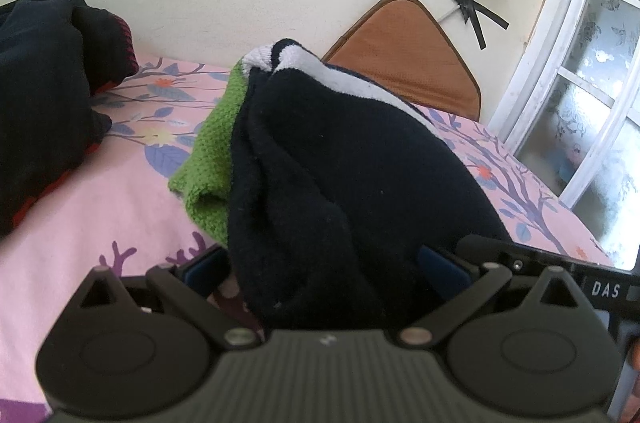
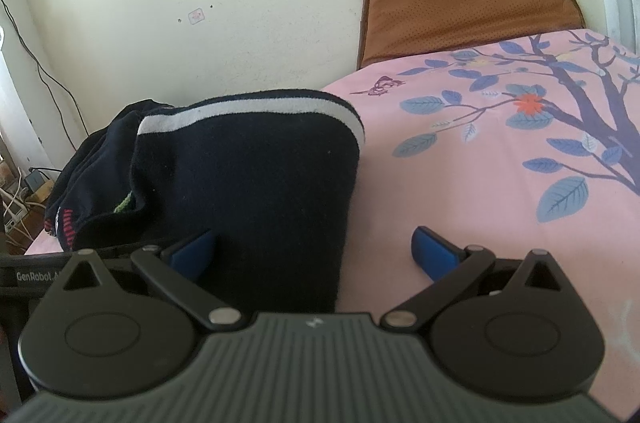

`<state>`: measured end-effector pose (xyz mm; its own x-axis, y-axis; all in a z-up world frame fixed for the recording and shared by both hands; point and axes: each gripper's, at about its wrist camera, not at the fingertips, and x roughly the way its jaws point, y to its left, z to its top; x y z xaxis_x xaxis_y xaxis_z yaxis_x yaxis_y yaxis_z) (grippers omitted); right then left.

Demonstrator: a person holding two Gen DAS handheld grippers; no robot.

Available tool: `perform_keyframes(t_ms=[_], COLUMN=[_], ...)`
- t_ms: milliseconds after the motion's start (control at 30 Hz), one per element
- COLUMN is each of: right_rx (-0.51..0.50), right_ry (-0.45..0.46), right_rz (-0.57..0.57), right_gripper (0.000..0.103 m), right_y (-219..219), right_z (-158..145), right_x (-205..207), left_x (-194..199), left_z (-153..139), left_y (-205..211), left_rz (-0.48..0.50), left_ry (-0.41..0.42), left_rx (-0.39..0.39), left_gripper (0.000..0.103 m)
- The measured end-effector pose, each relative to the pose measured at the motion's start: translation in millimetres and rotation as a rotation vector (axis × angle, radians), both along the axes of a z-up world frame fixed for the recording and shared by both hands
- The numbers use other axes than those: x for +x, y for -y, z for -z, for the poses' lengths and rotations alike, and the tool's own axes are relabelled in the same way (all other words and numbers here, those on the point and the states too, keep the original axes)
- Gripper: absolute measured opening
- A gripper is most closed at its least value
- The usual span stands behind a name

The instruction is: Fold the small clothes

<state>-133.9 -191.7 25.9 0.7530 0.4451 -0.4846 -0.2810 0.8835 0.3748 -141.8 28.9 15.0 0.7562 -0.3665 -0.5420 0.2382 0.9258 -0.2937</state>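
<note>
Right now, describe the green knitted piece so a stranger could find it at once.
Start at the pink floral bedsheet against the cream wall. In its middle lies a navy garment with a white stripe reaching into the left gripper; the green knitted piece pokes out along that garment's left edge. It is the only bright green, coarse-knit fabric there; the black and red clothes pile further left is dark.
</note>
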Motion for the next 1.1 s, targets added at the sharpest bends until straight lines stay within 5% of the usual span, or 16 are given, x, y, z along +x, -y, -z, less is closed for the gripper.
perform_keyframes(t_ms=[1100], right_rx=[-0.025], right_ry=[0.007], right_rz=[0.006], right_gripper=[0.103], right_y=[-1.8], right_z=[-1.8], right_x=[-2.2], left_x=[1.9], left_z=[0.0], left_y=[0.0], left_rz=[-0.008], left_ry=[0.000], left_rx=[-0.005], left_gripper=[0.103])
